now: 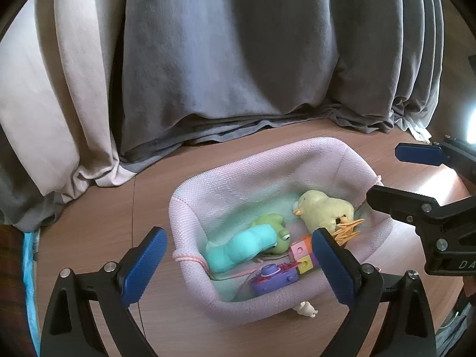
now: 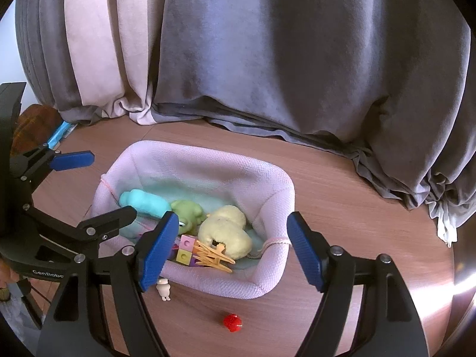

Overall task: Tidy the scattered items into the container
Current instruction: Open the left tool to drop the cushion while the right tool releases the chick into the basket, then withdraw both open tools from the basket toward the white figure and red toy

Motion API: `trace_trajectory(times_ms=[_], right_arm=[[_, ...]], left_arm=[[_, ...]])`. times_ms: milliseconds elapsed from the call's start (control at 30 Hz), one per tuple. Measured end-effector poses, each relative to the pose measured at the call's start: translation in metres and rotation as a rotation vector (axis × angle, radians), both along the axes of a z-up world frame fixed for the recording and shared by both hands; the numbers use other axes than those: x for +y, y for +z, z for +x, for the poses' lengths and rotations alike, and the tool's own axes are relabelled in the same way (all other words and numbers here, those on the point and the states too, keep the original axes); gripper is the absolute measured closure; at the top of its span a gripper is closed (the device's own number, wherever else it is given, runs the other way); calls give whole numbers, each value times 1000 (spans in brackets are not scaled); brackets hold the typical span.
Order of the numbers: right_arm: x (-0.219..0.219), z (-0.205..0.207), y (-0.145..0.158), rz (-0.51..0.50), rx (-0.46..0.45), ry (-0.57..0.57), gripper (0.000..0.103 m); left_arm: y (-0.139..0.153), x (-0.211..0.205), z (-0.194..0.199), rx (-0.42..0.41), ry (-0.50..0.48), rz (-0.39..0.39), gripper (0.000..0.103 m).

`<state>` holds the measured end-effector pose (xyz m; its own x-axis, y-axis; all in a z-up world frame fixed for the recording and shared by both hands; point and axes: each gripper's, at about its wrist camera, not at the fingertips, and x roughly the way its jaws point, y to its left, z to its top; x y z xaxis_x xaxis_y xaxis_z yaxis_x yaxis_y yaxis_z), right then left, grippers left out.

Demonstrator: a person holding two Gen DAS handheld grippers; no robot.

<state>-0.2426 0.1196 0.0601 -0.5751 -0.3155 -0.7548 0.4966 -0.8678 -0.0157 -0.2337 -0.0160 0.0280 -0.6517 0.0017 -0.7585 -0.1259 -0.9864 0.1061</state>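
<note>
While both grippers hang over the near edge of the pink fabric basket (image 1: 226, 178), neither one holds anything. The left gripper (image 1: 239, 260) has its blue pads spread wide: one pad sits outside the basket's left wall, the other over the inside near the coloured blocks (image 1: 302, 255), and nothing is pinched between them. The right gripper (image 2: 235, 248) also stands with its fingers apart, somewhat less wide, one pad in front of the blocks and the other beyond the basket's right corner; its pads press on nothing.

The basket rests on a brown wooden table (image 2: 342, 208) in front of grey and cream curtains (image 2: 267, 59). Inside it lie a turquoise soft toy (image 1: 238, 248), a green frog toy (image 1: 272, 229) touching it, a pale yellow plush chick (image 1: 322, 209) with orange feet, the stack of pink, yellow and purple blocks, and a purple toy camera (image 1: 275, 276) against the near wall. In the right wrist view a bundle of orange sticks (image 2: 212, 255) lies beside the chick and the blocks.

Two things remain outside on the table: a small white figurine (image 2: 163, 288) lying just beside the basket's near wall, and a small red strawberry-like ball (image 2: 232, 322) well apart from it, nearer the camera.
</note>
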Motion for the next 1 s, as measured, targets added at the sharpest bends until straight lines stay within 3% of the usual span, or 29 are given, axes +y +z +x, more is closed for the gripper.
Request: trace_trajectory(times_ms=[1000], right_arm=[[15, 25, 14, -29, 15, -7, 30]], left_arm=[[18, 12, 27, 35, -18, -32, 6]])
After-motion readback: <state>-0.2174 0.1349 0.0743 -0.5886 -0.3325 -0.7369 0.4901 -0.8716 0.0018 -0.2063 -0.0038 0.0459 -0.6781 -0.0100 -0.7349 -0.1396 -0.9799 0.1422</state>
